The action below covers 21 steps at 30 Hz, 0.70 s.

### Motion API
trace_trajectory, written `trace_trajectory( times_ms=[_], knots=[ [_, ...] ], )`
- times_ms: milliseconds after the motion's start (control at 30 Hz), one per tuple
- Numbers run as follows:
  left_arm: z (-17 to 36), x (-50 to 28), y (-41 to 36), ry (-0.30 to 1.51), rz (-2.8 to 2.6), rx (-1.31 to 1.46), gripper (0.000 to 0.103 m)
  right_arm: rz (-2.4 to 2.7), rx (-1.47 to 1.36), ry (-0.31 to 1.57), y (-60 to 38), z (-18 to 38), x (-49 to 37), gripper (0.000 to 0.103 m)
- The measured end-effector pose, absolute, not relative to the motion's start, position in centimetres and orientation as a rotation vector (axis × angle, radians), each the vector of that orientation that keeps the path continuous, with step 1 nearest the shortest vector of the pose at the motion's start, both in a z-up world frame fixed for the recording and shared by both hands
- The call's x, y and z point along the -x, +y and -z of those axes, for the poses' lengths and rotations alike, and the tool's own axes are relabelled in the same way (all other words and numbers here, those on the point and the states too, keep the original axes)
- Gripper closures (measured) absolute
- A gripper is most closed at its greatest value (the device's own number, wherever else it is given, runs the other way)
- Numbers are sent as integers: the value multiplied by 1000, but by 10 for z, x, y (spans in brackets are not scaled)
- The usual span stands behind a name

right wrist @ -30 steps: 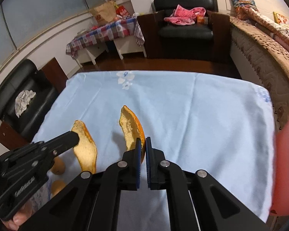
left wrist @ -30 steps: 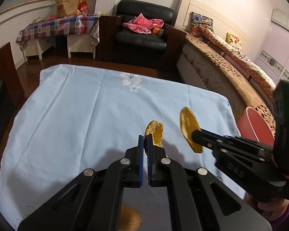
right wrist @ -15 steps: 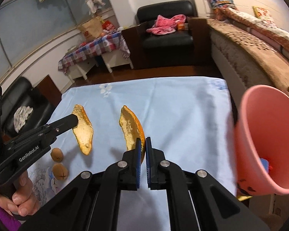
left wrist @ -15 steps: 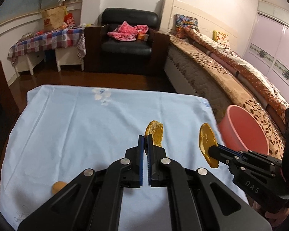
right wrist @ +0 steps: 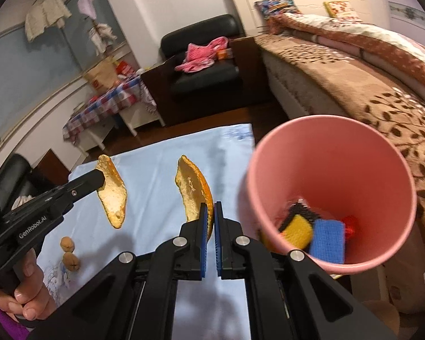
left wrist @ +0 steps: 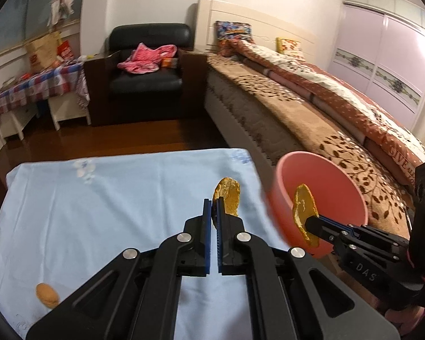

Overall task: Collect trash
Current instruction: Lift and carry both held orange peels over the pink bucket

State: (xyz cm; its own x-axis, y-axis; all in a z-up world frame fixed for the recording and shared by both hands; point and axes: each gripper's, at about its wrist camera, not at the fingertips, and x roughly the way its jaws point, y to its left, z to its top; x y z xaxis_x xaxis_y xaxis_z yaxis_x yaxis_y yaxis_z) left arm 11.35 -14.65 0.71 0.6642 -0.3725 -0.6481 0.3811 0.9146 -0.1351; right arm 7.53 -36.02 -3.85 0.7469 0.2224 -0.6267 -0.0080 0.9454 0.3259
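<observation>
Peel (right wrist: 195, 189) pinched in right gripper (right wrist: 208, 206) jaws; second peel (left wrist: 228, 195) clamped in left gripper (left wrist: 211, 204) jaws.

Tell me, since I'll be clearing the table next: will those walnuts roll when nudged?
Likely yes. The walnuts look round and rest loose on the smooth blue tablecloth, so a sideways push could send them rolling. Their hard-looking, ridged shells probably won't deform, so a gripper may slip off.
</observation>
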Motion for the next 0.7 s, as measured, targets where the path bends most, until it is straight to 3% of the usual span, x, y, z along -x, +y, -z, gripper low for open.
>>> trace_trajectory(
  times_ms=[700],
  knots=[
    [-11, -106, -268, 715, 606, -80, 100, 42, -388, 676, -459, 44, -54, 99]
  ],
)
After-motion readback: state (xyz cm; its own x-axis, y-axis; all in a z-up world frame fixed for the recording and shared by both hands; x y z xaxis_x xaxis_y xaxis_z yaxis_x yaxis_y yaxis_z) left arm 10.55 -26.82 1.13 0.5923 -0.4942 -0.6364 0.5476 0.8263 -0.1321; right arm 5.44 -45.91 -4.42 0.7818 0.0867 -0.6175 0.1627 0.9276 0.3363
